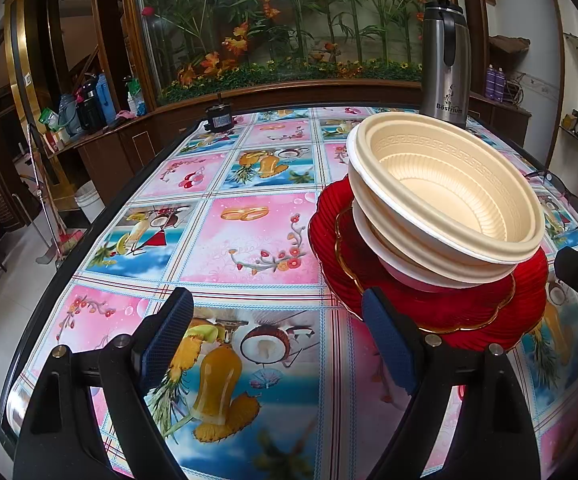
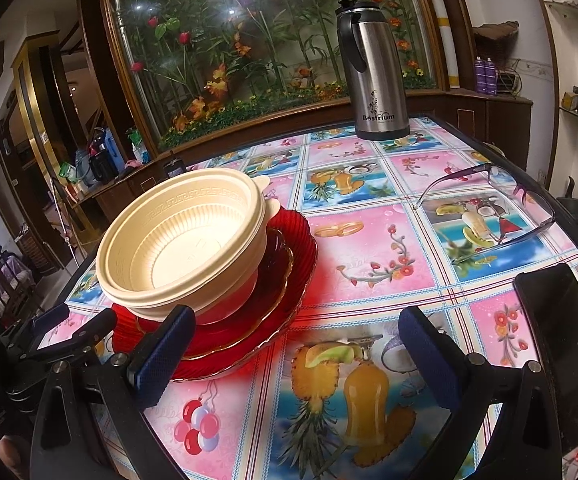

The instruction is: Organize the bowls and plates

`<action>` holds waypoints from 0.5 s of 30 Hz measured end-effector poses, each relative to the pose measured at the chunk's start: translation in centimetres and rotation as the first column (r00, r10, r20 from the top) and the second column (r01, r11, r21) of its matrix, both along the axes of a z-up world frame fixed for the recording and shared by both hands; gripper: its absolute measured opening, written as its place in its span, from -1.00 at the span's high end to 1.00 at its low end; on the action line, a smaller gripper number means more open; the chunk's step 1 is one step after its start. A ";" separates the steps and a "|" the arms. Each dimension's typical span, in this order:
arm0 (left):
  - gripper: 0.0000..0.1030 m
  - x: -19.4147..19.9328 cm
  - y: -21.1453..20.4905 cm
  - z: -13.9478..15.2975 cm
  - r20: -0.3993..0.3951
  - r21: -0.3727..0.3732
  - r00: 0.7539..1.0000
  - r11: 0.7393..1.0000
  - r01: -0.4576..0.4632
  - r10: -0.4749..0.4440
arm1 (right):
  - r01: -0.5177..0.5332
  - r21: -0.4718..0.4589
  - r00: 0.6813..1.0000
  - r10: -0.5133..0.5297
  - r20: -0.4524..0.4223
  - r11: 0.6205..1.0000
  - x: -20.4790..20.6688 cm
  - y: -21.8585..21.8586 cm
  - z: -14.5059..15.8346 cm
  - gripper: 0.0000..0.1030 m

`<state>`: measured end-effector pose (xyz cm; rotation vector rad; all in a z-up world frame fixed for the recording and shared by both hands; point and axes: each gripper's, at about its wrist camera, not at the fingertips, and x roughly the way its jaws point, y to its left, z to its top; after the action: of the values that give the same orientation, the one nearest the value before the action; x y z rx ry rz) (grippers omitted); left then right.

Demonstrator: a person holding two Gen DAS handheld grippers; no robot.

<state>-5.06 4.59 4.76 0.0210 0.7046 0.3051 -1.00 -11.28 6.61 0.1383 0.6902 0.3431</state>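
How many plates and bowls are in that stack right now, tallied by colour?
Cream bowls: at least 2, nested; the lower rims are hard to separate
Red plates: 2, under the bowls
Total: at least 4

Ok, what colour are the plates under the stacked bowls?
Deep red, translucent, and the upper plate has a gold scalloped rim. The plates under the cream bowls show best in the right wrist view.

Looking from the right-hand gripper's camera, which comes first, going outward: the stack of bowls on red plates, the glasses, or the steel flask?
From the right gripper:
1. Red plates bearing cream bowls, by its left finger.
2. Glasses, farther, to the right.
3. Steel flask, upright at the table's far edge.
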 end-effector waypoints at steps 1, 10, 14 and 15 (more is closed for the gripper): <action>-0.69 0.0 0.0 0.0 0.000 0.000 1.000 1.000 0.000 0.000 | 0.000 0.000 1.000 0.000 0.000 1.000 0.0 0.0 0.0 -0.99; -0.69 0.0 0.0 0.0 -0.001 -0.003 1.000 1.000 0.001 -0.001 | 0.002 0.001 1.000 -0.002 0.000 1.000 0.0 0.0 0.0 -0.99; -0.69 0.0 0.0 0.0 -0.001 -0.003 1.000 1.000 0.002 -0.002 | 0.002 0.001 1.000 -0.002 -0.002 1.000 0.0 0.0 0.0 -0.99; -0.69 0.0 0.0 0.0 -0.001 -0.004 1.000 1.000 0.002 -0.002 | 0.001 0.001 1.000 -0.001 -0.001 1.000 0.0 0.0 0.0 -0.99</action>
<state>-5.05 4.59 4.75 0.0181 0.7058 0.3017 -1.00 -11.25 6.61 0.1394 0.6915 0.3420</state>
